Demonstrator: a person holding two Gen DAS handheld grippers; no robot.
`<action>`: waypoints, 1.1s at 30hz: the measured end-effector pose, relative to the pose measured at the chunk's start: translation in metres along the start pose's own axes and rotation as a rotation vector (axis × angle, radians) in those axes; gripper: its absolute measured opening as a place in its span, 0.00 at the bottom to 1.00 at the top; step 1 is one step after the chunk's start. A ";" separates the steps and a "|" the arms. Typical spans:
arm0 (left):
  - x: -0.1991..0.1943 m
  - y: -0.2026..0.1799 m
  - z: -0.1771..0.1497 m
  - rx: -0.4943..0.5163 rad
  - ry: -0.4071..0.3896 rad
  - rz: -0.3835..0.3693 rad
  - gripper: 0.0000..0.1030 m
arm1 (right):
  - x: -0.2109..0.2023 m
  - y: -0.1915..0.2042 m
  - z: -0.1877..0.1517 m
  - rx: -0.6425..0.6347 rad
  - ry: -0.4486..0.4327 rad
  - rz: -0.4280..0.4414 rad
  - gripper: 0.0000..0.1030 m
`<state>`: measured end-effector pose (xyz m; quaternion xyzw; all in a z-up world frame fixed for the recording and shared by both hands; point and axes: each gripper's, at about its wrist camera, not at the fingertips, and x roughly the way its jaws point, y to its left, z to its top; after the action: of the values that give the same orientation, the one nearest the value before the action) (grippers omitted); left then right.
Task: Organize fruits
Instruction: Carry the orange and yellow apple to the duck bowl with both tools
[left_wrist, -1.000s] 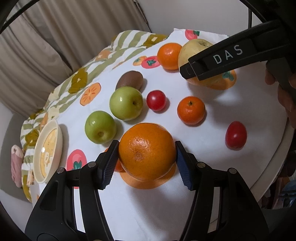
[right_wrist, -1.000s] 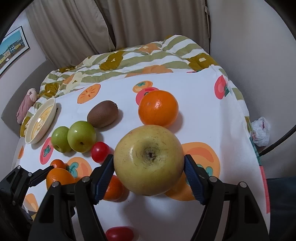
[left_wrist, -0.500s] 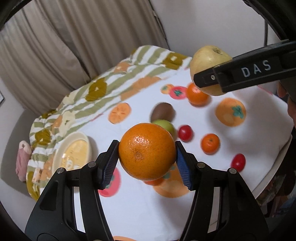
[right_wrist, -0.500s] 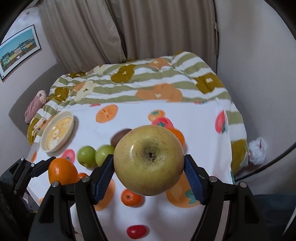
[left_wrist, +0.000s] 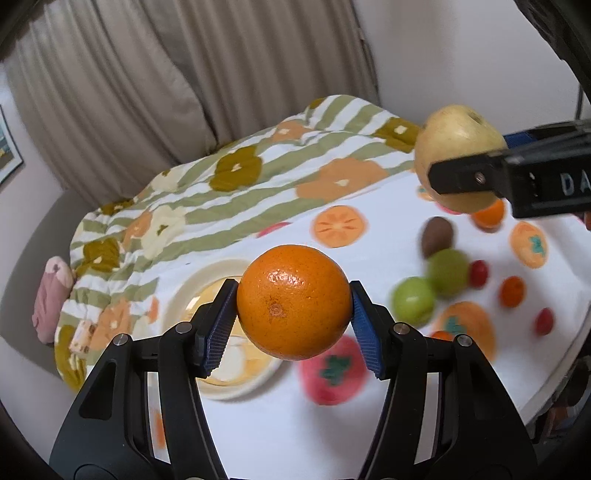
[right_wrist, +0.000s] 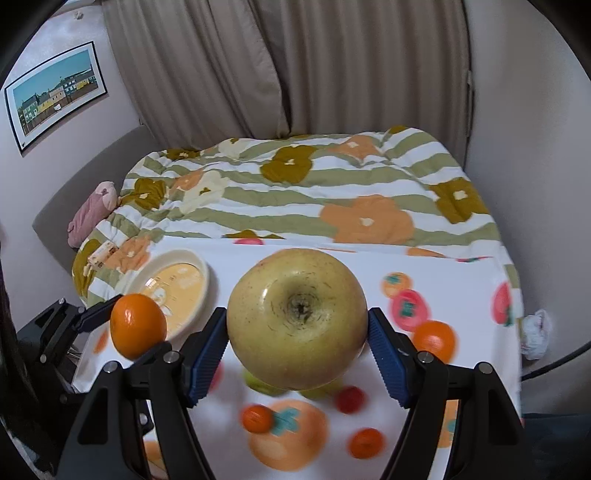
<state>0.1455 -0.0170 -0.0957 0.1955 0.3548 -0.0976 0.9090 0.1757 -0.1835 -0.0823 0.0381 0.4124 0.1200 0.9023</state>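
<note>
- Left wrist view, lower left: a cream bowl (left_wrist: 192, 295) sits on the fruit-print tablecloth (left_wrist: 280, 424), partly hidden behind the fingers.
- Centre: the left gripper (left_wrist: 293, 325) is clamped on a large orange (left_wrist: 293, 301), blue pads pressed to both its sides, held above the cloth.
- Right: two green apples (left_wrist: 413, 301), a kiwi (left_wrist: 437, 236), small tomatoes and mandarins lie blurred on the cloth.
- Upper right: the yellow apple (left_wrist: 458, 147) is pinched in the other tool.
- Right wrist view, centre: the right gripper (right_wrist: 297, 350) grips that yellow apple (right_wrist: 297, 319) between its pads, in the air above the cloth.
</note>
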 end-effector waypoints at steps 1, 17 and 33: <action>0.006 0.014 -0.001 -0.002 0.005 0.003 0.62 | 0.005 0.009 0.003 -0.001 0.003 0.001 0.68; 0.117 0.137 -0.022 -0.013 0.095 -0.036 0.62 | 0.110 0.119 0.039 0.040 0.056 0.014 0.68; 0.161 0.135 -0.032 0.056 0.154 -0.103 0.64 | 0.160 0.132 0.036 0.101 0.133 -0.037 0.68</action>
<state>0.2861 0.1128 -0.1890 0.2095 0.4302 -0.1387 0.8671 0.2788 -0.0148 -0.1542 0.0680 0.4778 0.0844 0.8718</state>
